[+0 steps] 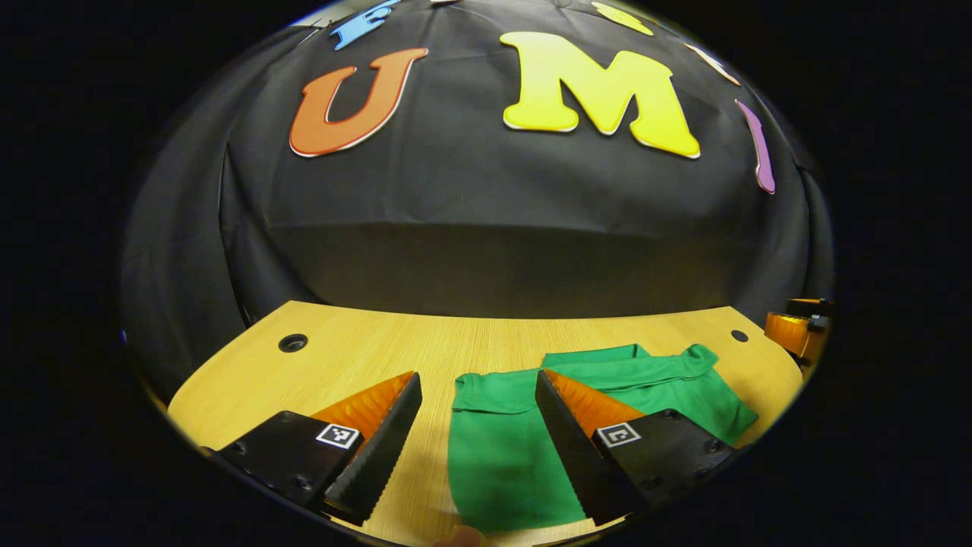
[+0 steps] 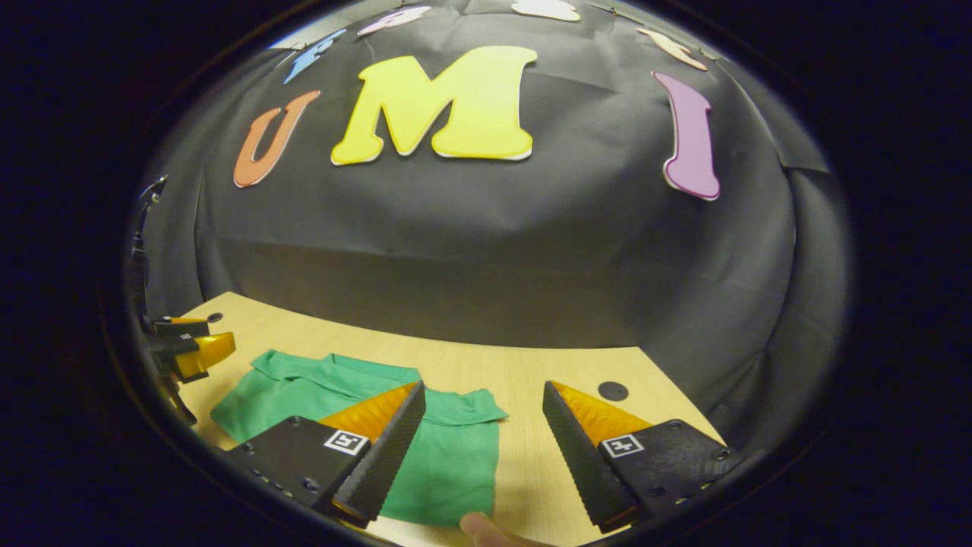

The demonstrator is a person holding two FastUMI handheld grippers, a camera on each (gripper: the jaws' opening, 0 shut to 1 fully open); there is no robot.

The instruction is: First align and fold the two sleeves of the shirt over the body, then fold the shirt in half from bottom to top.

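Note:
A green shirt (image 1: pixel 501 448) lies flat on the wooden table (image 1: pixel 364 349), collar toward the far wall. In the left gripper view my left gripper (image 1: pixel 478 387) stands open above the shirt's left edge, with nothing between its fingers. The other gripper (image 1: pixel 797 330) shows at the far right edge of that view. In the right gripper view the shirt (image 2: pixel 448 456) lies left of centre, and my right gripper (image 2: pixel 482 395) hangs open over its right edge and sleeve. The left gripper (image 2: pixel 190 349) appears at the left, beyond the shirt.
The table has a round cable hole at the far left (image 1: pixel 293 343) and a smaller one at the far right (image 1: pixel 739 335). The black cloth wall rises just behind the table. A fingertip (image 2: pixel 482 526) shows at the bottom of the right gripper view.

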